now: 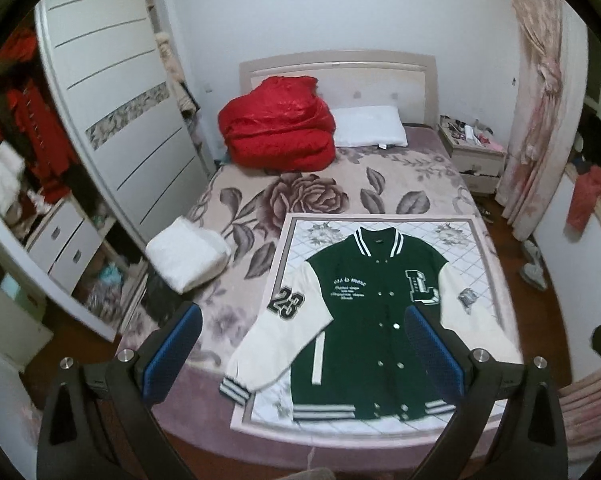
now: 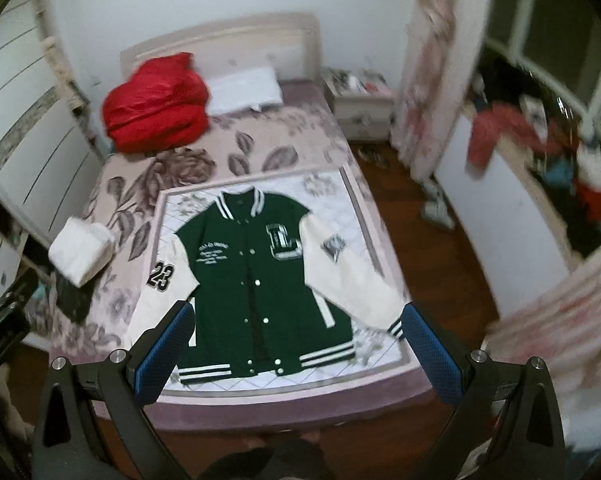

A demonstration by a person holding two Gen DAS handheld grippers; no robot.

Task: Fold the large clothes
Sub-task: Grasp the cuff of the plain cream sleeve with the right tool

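A green varsity jacket (image 1: 364, 312) with white sleeves lies flat, front up and buttoned, on a quilted mat (image 1: 300, 236) at the foot of the bed. It also shows in the right wrist view (image 2: 256, 264), on the same mat (image 2: 180, 208). Both sleeves are spread outward. My left gripper (image 1: 304, 344) is open and empty, held above the bed's near edge over the jacket's lower left. My right gripper (image 2: 298, 340) is open and empty, above the jacket's hem. Neither touches the jacket.
A folded white garment (image 1: 188, 256) lies on the bed's left side. A red duvet bundle (image 1: 278, 128) and a white pillow (image 1: 370, 126) sit by the headboard. A wardrobe (image 1: 112, 112) stands left, a nightstand (image 1: 474, 152) and curtain (image 1: 536, 100) right.
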